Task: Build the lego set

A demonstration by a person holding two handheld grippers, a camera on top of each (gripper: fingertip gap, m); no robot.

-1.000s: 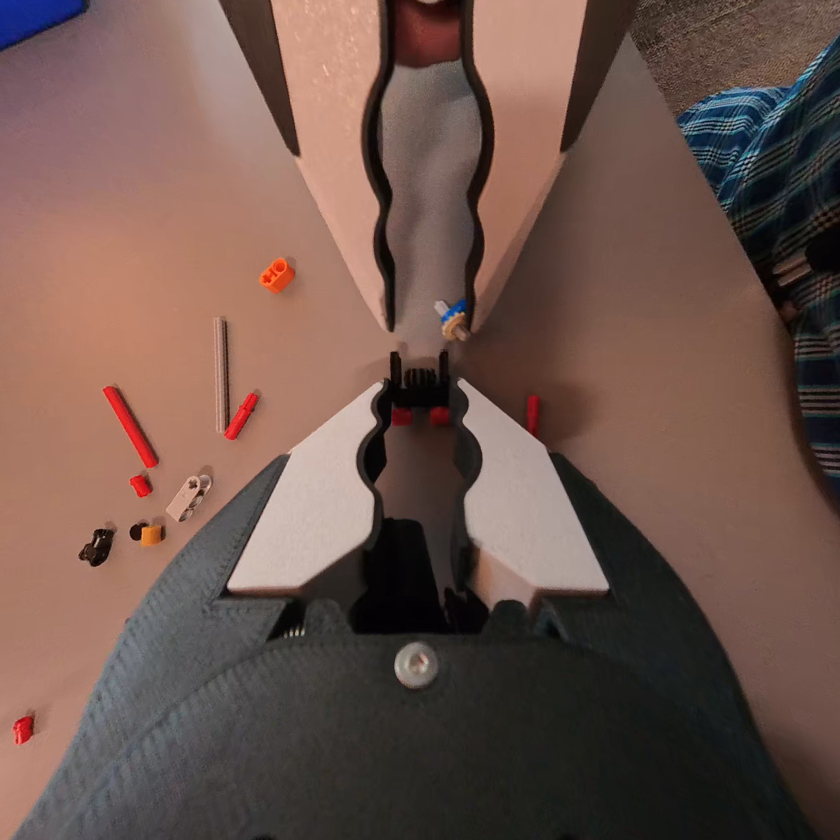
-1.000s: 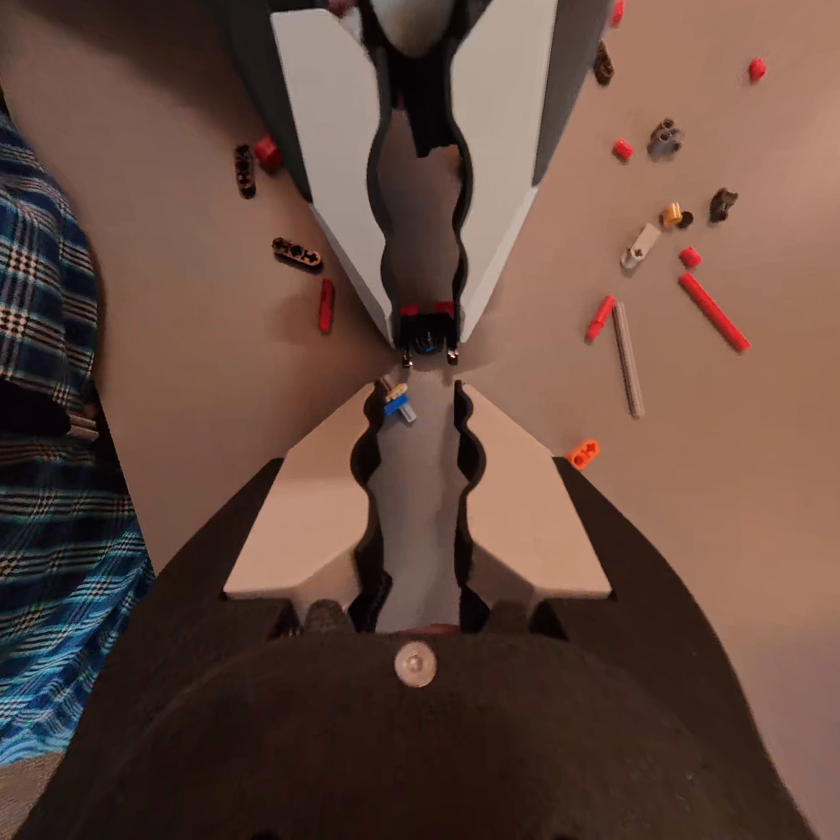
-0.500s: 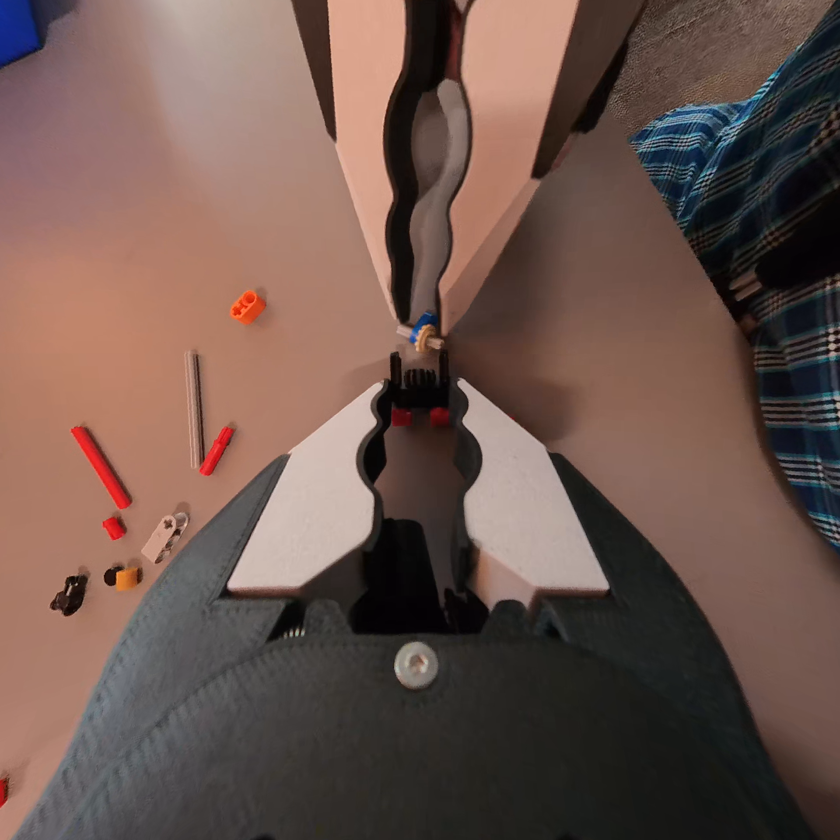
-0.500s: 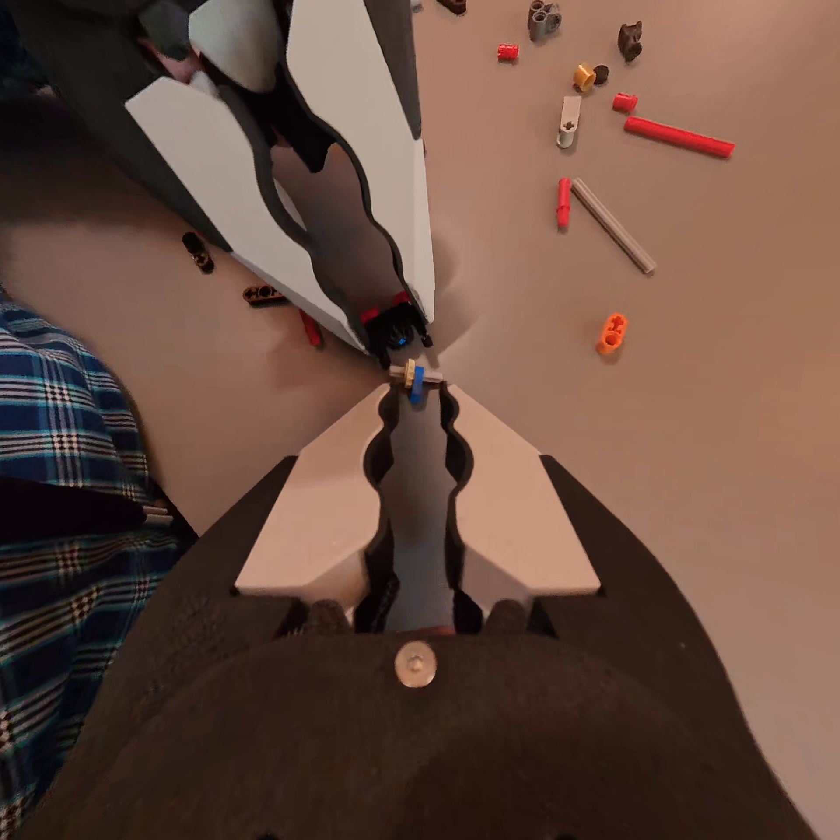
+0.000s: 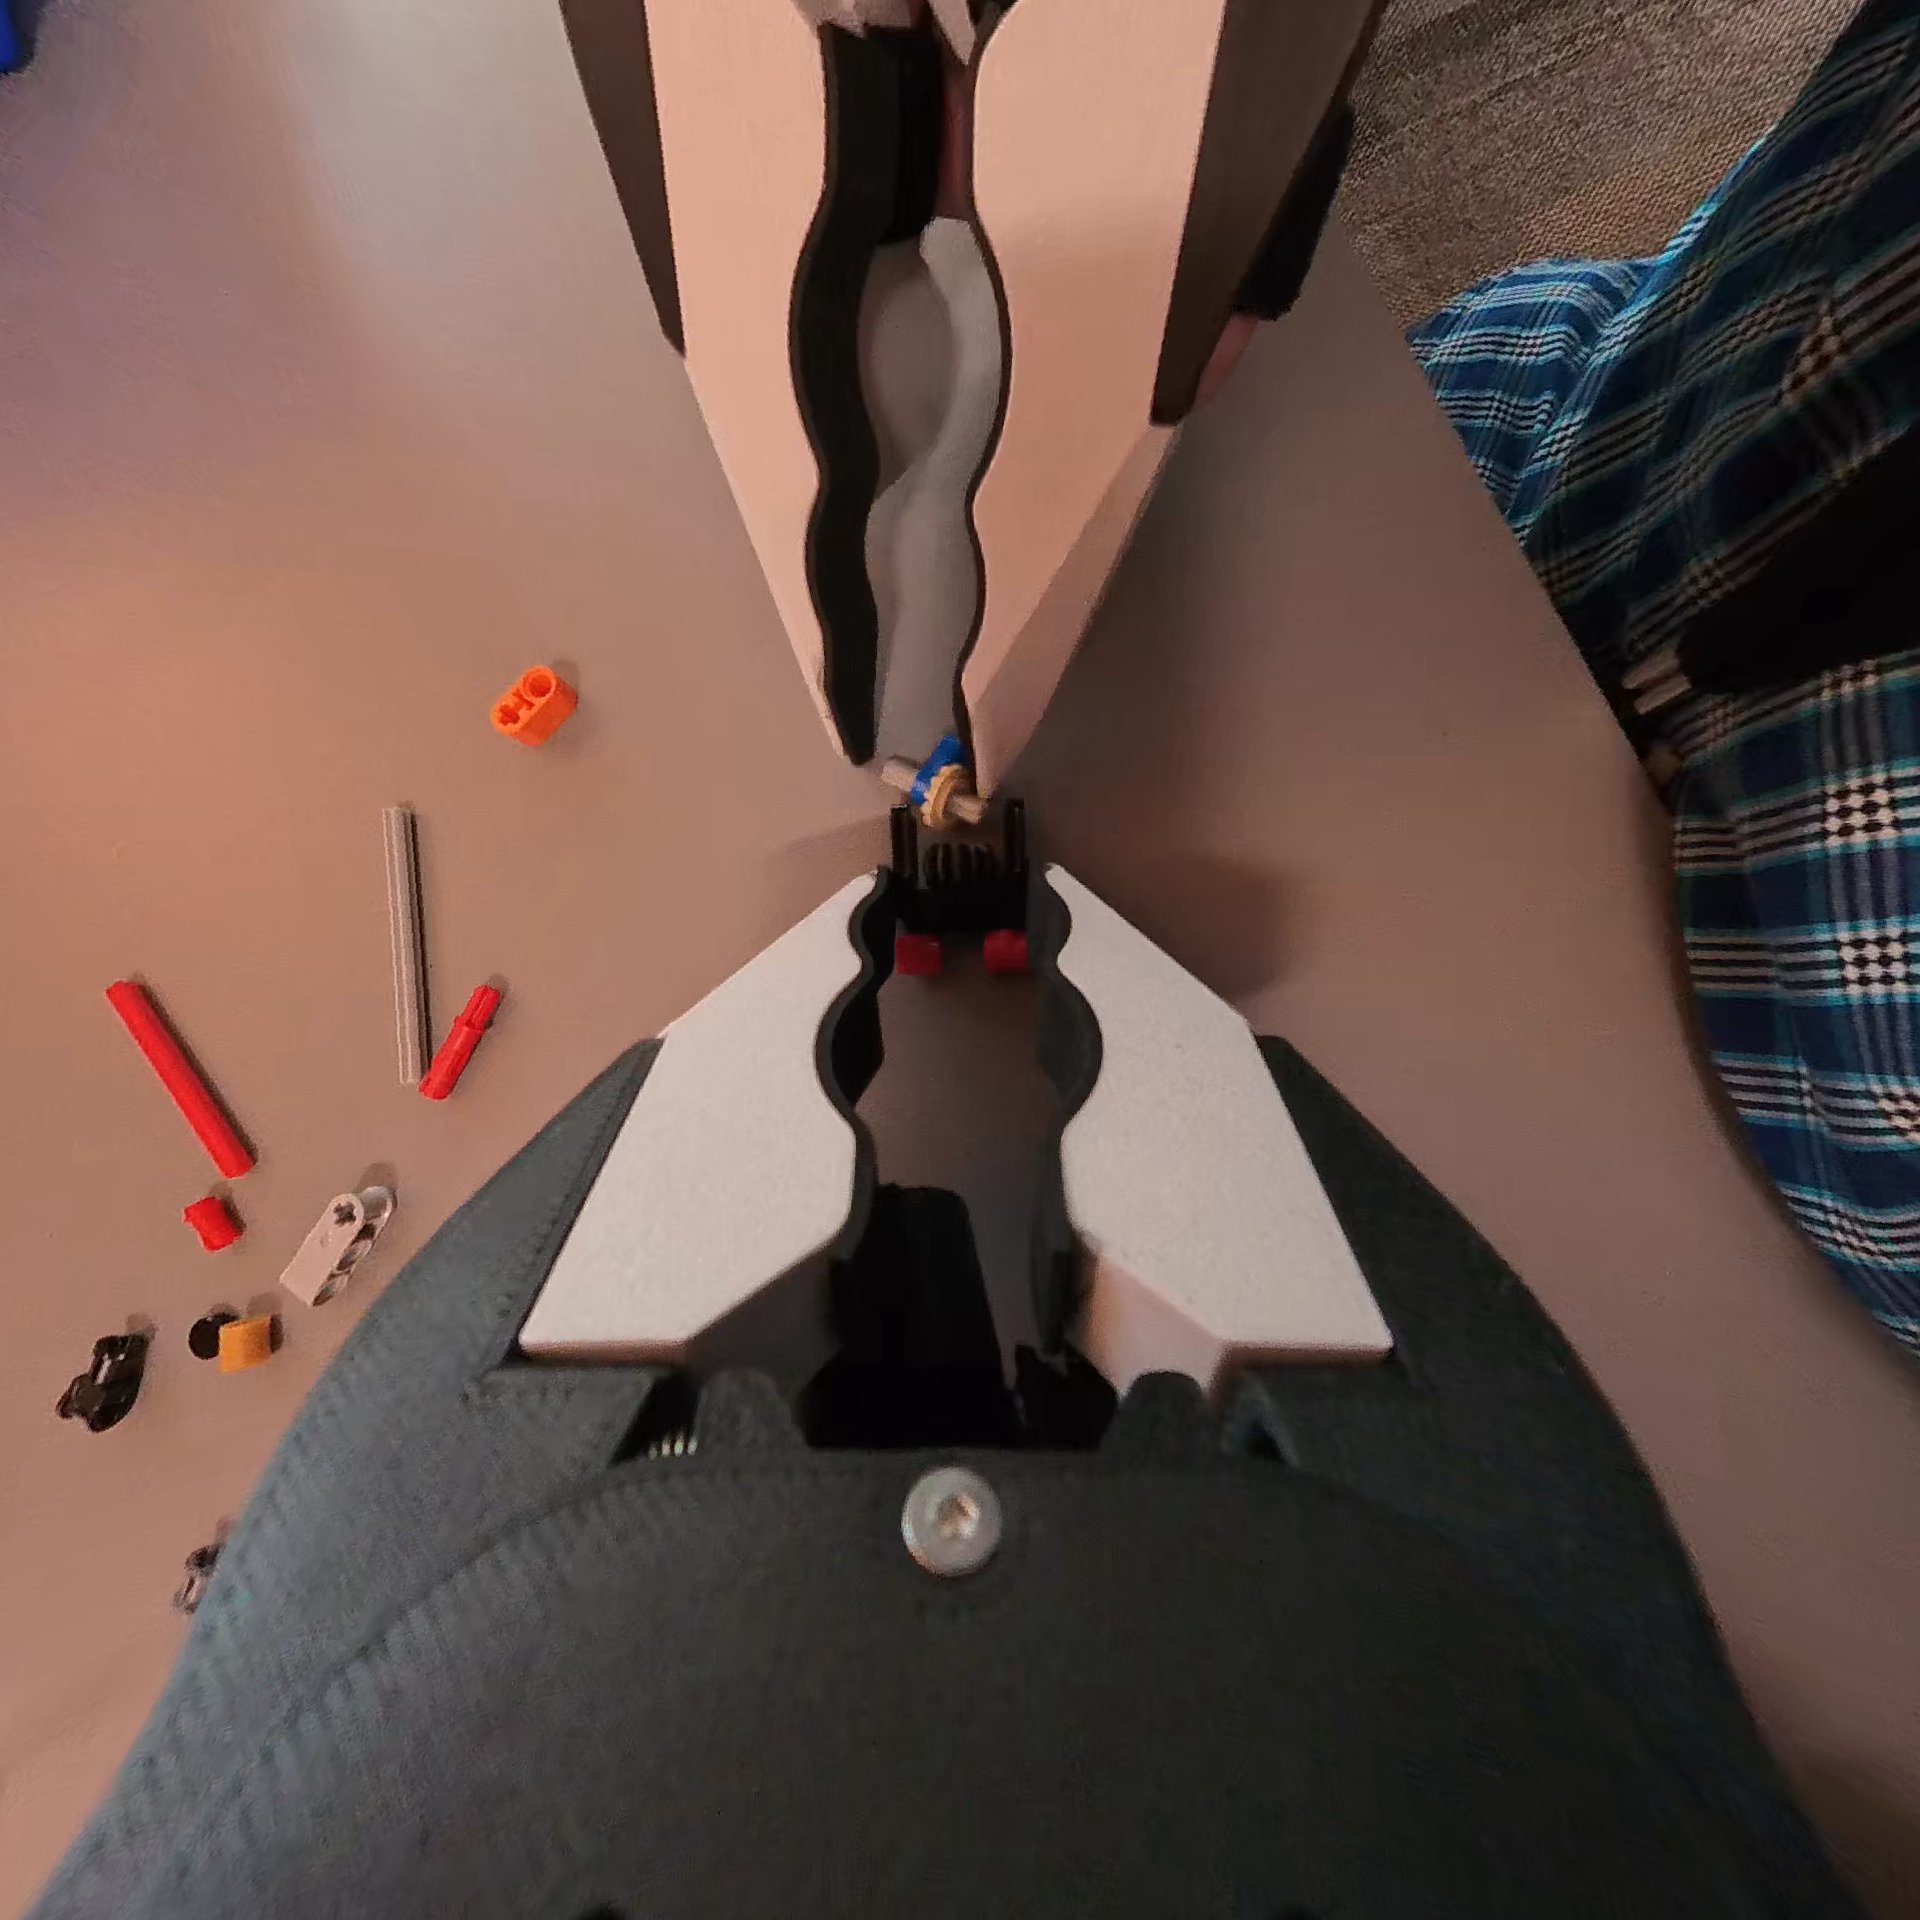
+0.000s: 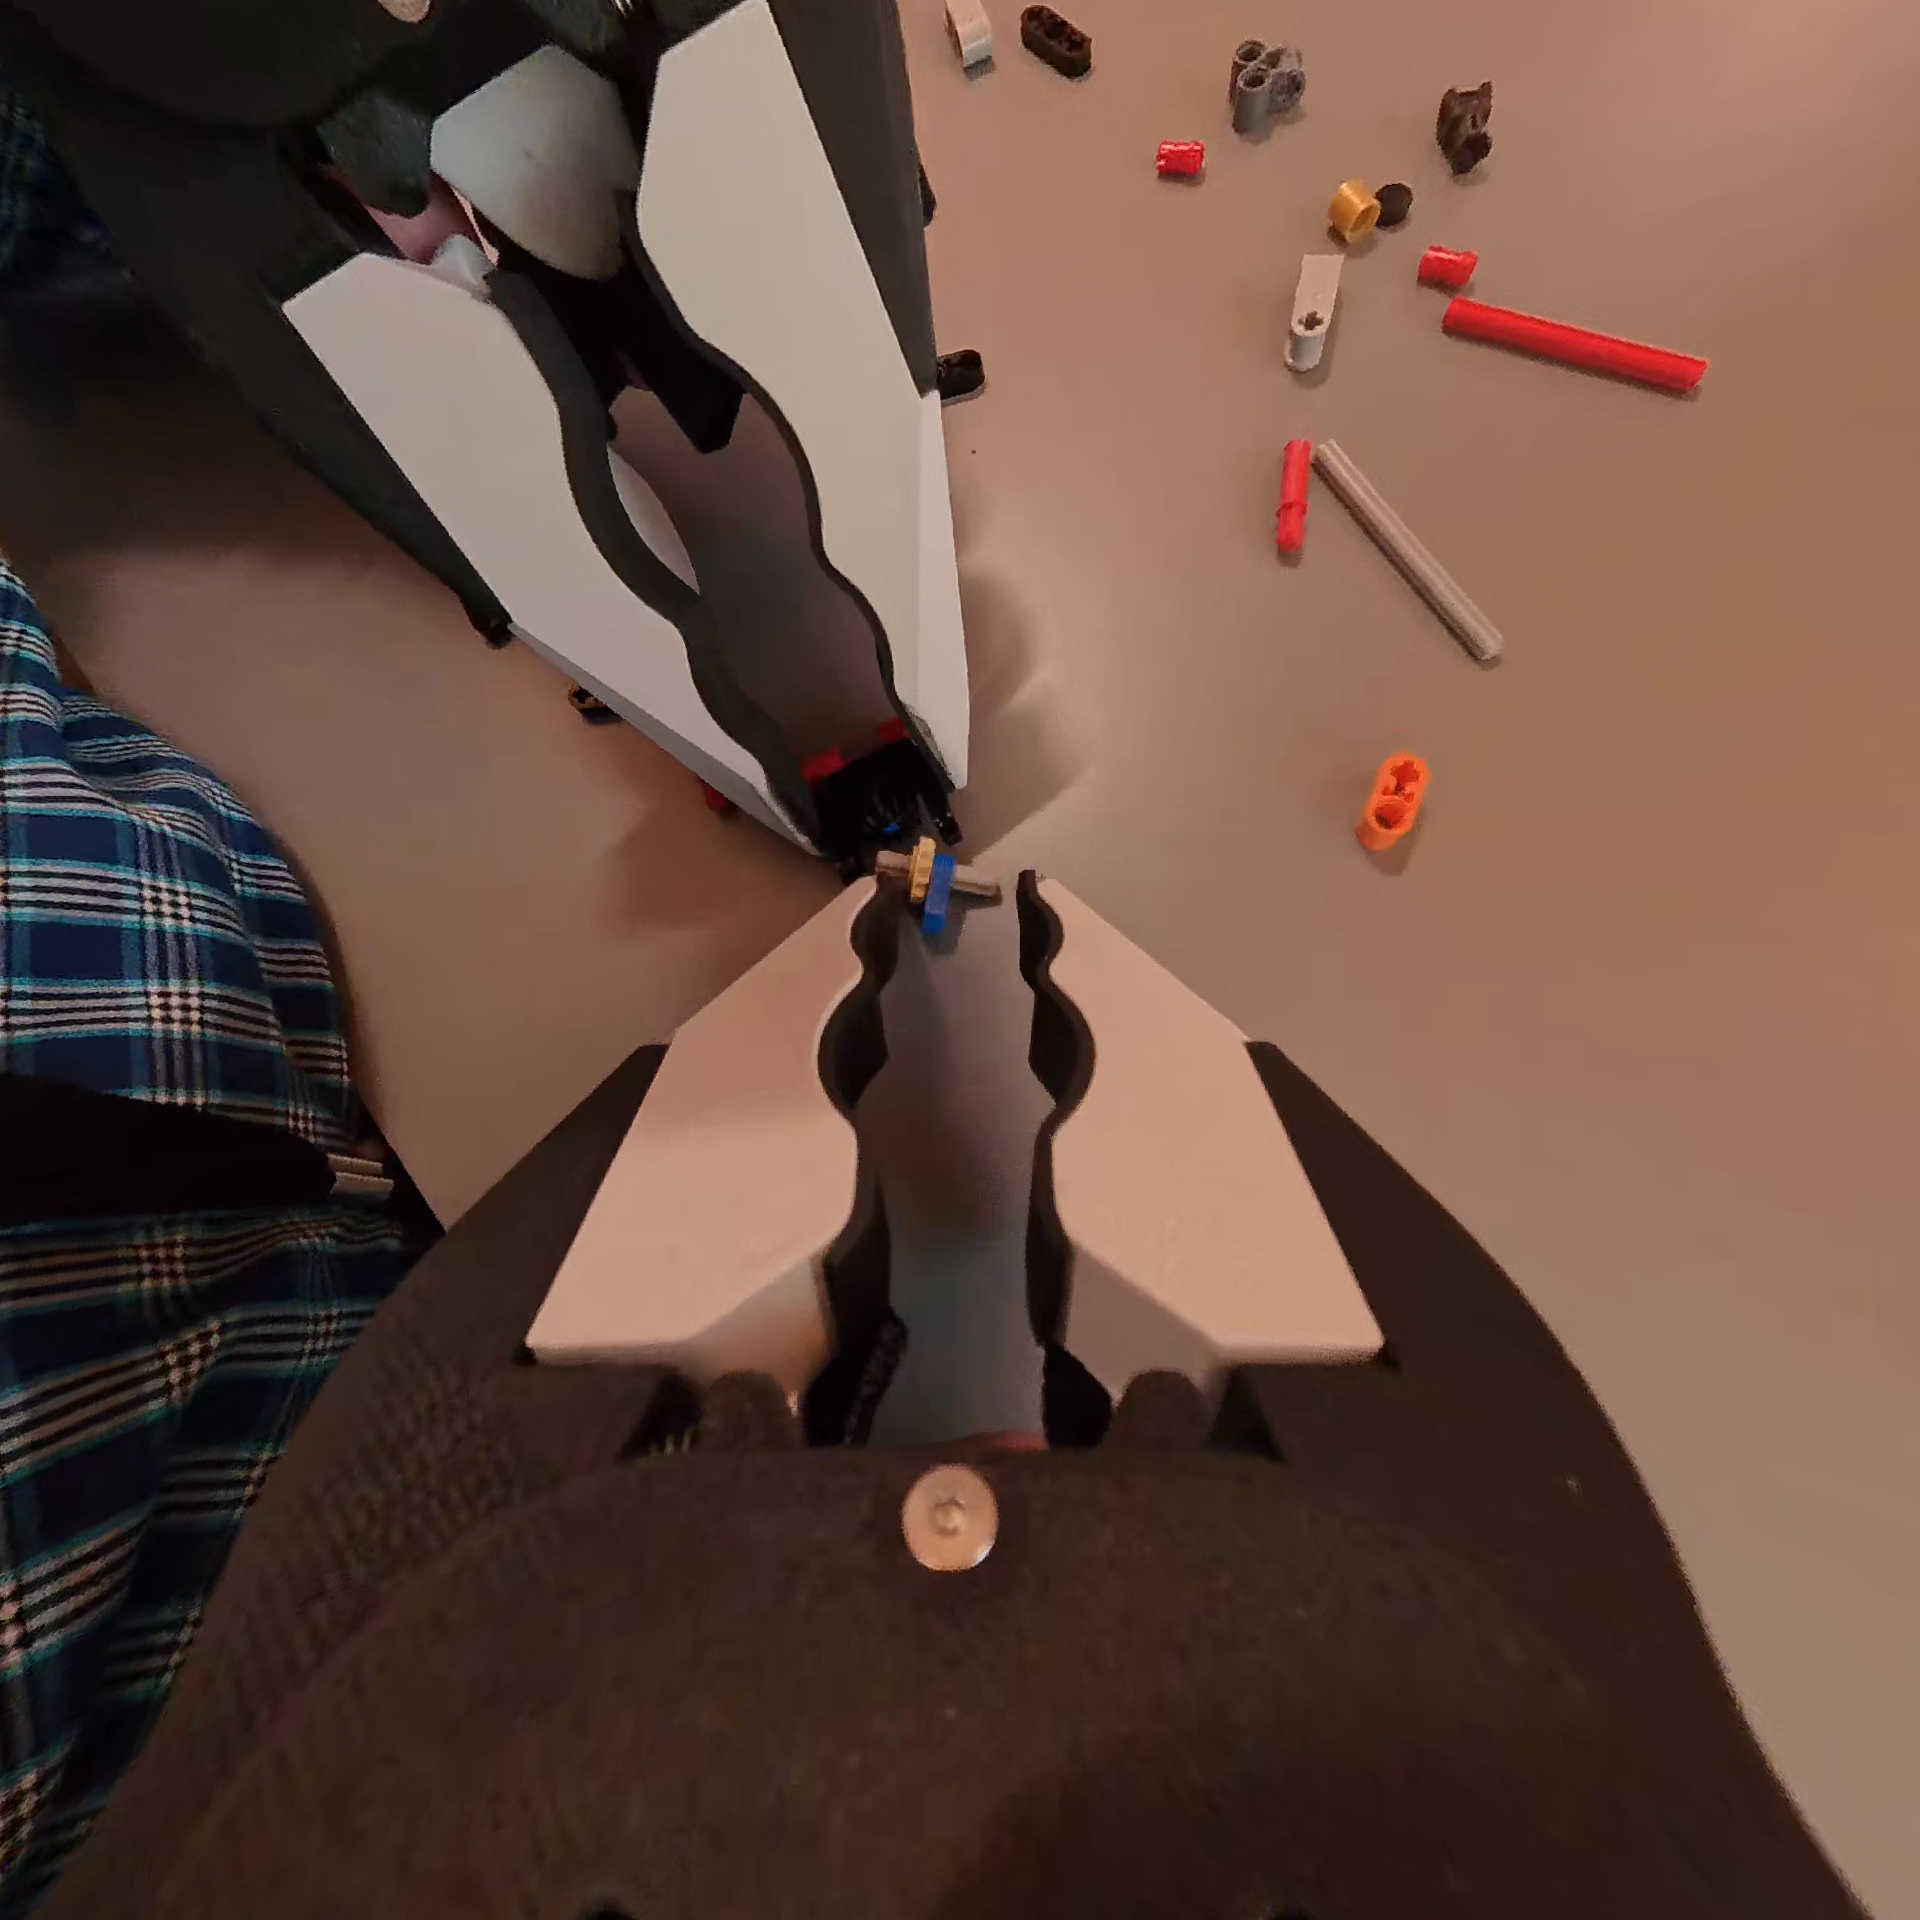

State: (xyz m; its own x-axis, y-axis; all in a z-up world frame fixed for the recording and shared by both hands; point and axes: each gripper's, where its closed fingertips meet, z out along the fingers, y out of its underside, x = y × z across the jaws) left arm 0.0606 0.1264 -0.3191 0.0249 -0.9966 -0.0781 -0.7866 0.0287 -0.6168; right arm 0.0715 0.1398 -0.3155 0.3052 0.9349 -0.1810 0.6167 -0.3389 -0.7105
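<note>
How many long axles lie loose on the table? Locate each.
2. The red axle lies far right; the grey axle lies nearer, beside a red pin. The left claw may hide more.

black assembly [image 5: 958, 896], small axle piece [image 5: 935, 788] touching
</note>
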